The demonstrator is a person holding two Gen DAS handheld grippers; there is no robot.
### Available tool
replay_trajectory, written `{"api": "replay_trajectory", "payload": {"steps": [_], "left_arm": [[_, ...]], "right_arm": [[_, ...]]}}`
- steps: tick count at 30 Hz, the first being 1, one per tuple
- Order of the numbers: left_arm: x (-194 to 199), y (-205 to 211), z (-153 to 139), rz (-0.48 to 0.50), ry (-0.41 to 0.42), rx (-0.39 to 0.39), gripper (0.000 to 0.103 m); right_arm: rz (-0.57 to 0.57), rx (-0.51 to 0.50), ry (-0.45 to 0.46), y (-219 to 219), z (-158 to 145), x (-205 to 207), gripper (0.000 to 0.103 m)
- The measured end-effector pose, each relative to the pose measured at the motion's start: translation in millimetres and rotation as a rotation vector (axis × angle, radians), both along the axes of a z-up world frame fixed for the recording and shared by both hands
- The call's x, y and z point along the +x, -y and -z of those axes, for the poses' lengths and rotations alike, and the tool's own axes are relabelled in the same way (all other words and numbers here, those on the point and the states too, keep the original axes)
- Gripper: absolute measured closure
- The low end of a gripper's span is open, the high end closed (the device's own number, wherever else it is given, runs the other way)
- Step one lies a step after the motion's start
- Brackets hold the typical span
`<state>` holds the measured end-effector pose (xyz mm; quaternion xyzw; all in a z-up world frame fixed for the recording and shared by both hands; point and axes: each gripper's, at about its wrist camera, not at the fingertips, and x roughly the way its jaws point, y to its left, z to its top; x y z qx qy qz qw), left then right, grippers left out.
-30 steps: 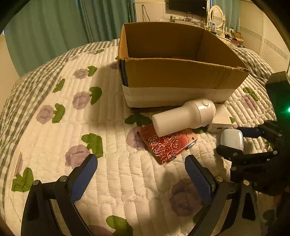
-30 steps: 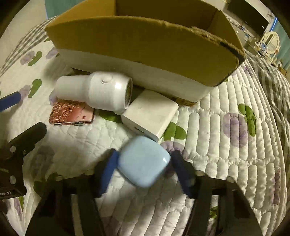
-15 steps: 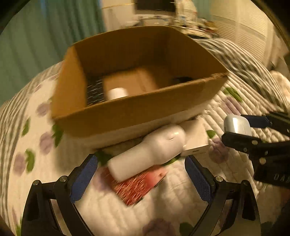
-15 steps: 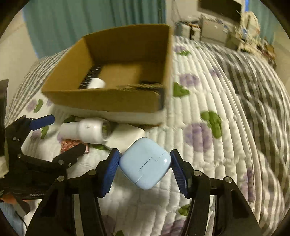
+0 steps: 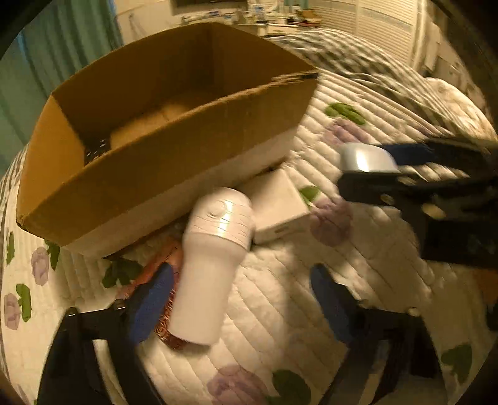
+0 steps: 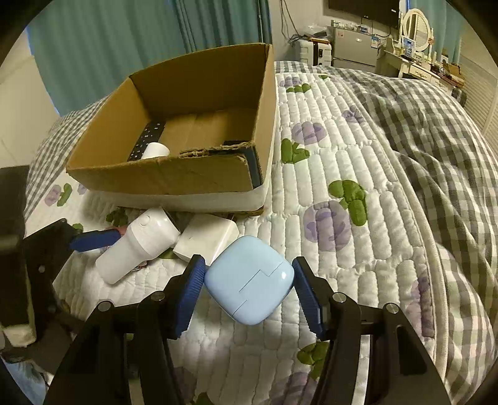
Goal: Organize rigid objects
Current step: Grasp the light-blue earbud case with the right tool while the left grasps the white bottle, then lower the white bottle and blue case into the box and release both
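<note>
My right gripper [image 6: 249,289] is shut on a light blue earbud case [image 6: 249,278] and holds it above the quilt; the case also shows in the left wrist view [image 5: 364,159]. My left gripper [image 5: 242,299] is open around the lower end of a white bottle-shaped device [image 5: 214,264] that lies on the quilt, seen too in the right wrist view [image 6: 140,246]. A white square charger [image 5: 277,205] lies beside it, and a red patterned case [image 5: 165,277] lies under it. The open cardboard box [image 6: 174,174] stands behind them.
Inside the box lie a dark remote [image 6: 146,140] and a white cylinder [image 6: 155,151]. A grey checked blanket [image 6: 435,140] is bunched at the right of the bed. A dresser with a mirror [image 6: 417,18] stands at the far wall.
My left gripper has moved forward and down so its fingers now flank the white device. My right gripper has lifted the blue case higher and drawn back from the box.
</note>
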<state>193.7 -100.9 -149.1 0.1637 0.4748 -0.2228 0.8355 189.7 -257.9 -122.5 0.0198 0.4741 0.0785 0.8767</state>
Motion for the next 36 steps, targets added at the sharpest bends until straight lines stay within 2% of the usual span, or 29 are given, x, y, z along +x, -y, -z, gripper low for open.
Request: {"api": "replay_trajectory", "payload": {"steps": [2, 4, 6, 11, 13, 20, 30, 36], "left_arm": [[12.9, -3.4, 2.4, -0.052, -0.022, -0.023, 0.033], [24.0, -5.8, 3.8, -0.083, -0.03, -0.043, 0.052], [31.2, -6.0, 5.4, -0.09, -0.047, -0.059, 0.056], [30.5, -4.7, 3.4, -0.095, -0.025, -0.05, 0.057], [19.3, -4.3, -4.1, -0.107, -0.017, -0.06, 0.057], [-13.3, -10.4, -51.5, -0.107, 0.064, -0.092, 0.058], [-42.7, -30.5, -139.5, -0.215, 0.212, -0.161, 0.058], [-42.0, -43.8, -188.9, -0.285, 0.297, -0.198, 0.057]], "right_arm": [[0.002, 0.002, -0.001, 0.9, 0.6, 0.7, 0.045], [0.0, -0.003, -0.005, -1.4, 1.6, 0.8, 0.045], [-0.006, -0.01, -0.008, -3.7, 2.6, 0.8, 0.045], [-0.012, -0.02, 0.009, -7.0, 1.7, 0.2, 0.045], [-0.012, -0.028, 0.05, -8.6, -4.7, -4.4, 0.045], [-0.032, -0.034, 0.135, -15.6, -35.1, -18.4, 0.045], [-0.045, -0.047, 0.267, -22.4, -118.4, -48.0, 0.045], [-0.084, -0.044, 0.352, -31.5, -176.1, -44.6, 0.045]]}}
